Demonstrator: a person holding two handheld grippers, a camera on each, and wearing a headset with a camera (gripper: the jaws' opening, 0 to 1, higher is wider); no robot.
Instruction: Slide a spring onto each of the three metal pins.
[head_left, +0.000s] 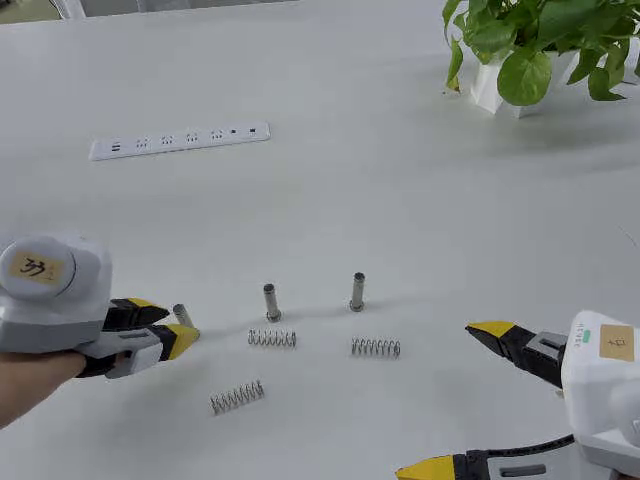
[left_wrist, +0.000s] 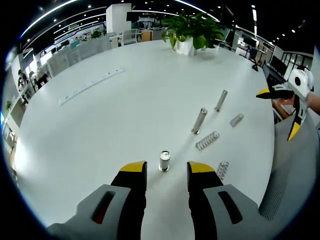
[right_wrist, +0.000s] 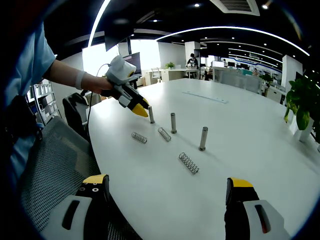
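Three short metal pins stand upright on the white table (head_left: 400, 200). The left pin (head_left: 181, 315) (left_wrist: 164, 161) sits between the tips of my open left gripper (head_left: 165, 322) (left_wrist: 166, 167), with a gap on each side. The middle pin (head_left: 271, 302) (left_wrist: 199, 121) and right pin (head_left: 357, 291) (left_wrist: 221, 100) stand free. Three springs lie flat in front of them: one (head_left: 272, 339), one (head_left: 376, 347) and one nearer me (head_left: 237, 397). My right gripper (head_left: 458, 398) (right_wrist: 167, 181) hangs wide open at the near right, holding nothing, well short of the nearest spring (right_wrist: 188, 162).
A white power strip (head_left: 180, 140) lies at the far left of the table. A potted plant (head_left: 530, 50) stands at the far right corner. A mesh office chair (right_wrist: 55, 165) sits just off the table's near edge.
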